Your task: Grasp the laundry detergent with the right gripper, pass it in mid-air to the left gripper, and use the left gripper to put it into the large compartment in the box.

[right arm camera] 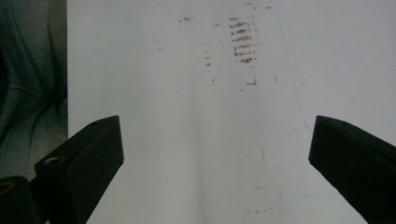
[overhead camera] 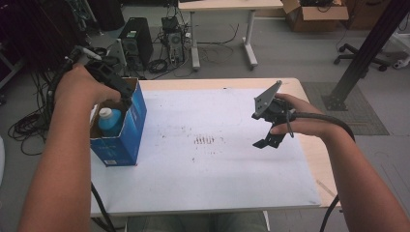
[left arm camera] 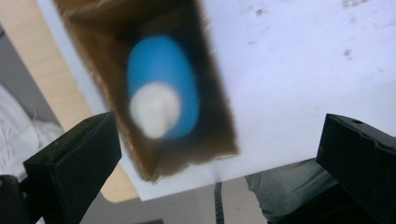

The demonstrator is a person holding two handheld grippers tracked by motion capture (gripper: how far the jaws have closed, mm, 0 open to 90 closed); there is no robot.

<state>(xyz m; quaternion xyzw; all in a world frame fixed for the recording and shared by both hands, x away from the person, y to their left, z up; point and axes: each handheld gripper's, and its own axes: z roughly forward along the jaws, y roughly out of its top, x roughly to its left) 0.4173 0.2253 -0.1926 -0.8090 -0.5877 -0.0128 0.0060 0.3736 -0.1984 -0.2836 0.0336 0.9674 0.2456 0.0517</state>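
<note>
Item: blue bottle [left arm camera: 163, 88], upright inside my blue carton [overhead camera: 126, 130], white cap up. My left gripper [left arm camera: 219, 154] hangs directly above it, released, nothing between; right gripper [right arm camera: 215, 154] spread, well right of carton.

The print on the blue box [overhead camera: 126, 140] is too small to read.

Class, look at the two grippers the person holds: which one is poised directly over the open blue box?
The left gripper. It hangs above the blue box holding a blue bottle, fingers apart; the right gripper is over the bare white sheet.
</note>
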